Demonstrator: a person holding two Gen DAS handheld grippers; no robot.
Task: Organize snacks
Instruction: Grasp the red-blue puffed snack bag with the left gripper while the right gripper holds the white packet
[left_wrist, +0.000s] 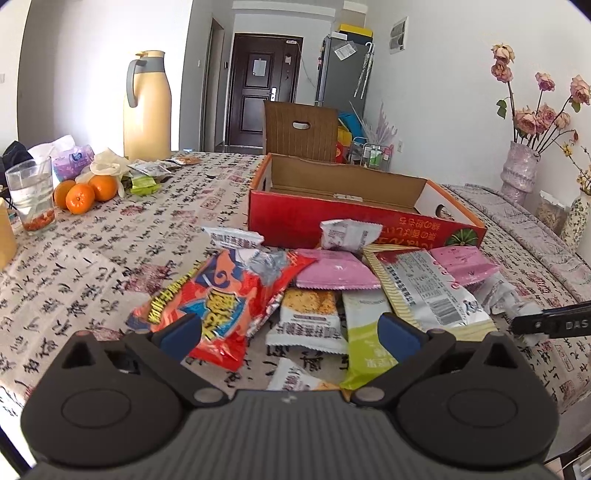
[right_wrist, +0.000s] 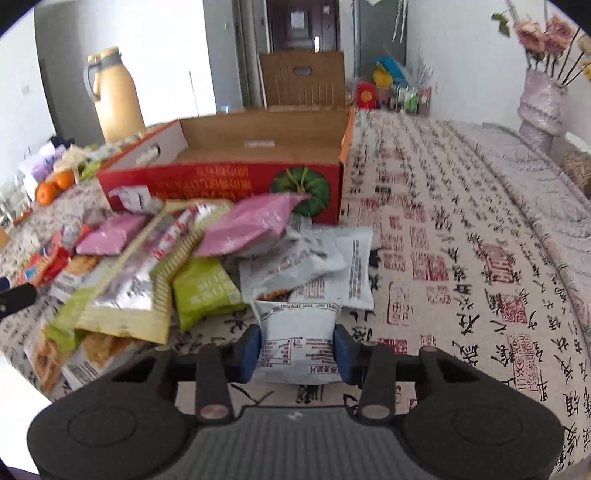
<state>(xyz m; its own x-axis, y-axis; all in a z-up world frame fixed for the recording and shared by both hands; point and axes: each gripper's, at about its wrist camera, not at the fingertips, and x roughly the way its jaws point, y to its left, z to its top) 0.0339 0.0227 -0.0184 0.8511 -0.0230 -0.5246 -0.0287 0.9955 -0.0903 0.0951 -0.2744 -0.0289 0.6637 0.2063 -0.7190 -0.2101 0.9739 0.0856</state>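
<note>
A heap of snack packets lies on the calligraphy tablecloth before an open red cardboard box (left_wrist: 332, 221) (right_wrist: 221, 177). My left gripper (left_wrist: 291, 332) hangs open over the near side of the heap. A red-orange packet (left_wrist: 225, 299) lies by its left finger, and a green packet (left_wrist: 365, 332) lies by its right one. Nothing sits between its blue pads. My right gripper (right_wrist: 298, 349) is shut on a small white packet (right_wrist: 299, 328) with red and black print, both pads pressing its sides. Pink packets (right_wrist: 251, 225), grey ones (right_wrist: 295, 258) and a long striped packet (right_wrist: 129, 288) lie beyond it.
A yellow thermos jug (left_wrist: 147, 107), oranges (left_wrist: 79, 197) and a glass (left_wrist: 31, 199) stand at the table's far left. A vase of dried roses (left_wrist: 519, 173) stands at the far right. A wooden chair back (left_wrist: 301, 129) rises behind the box. Bare cloth (right_wrist: 461, 240) stretches right of the heap.
</note>
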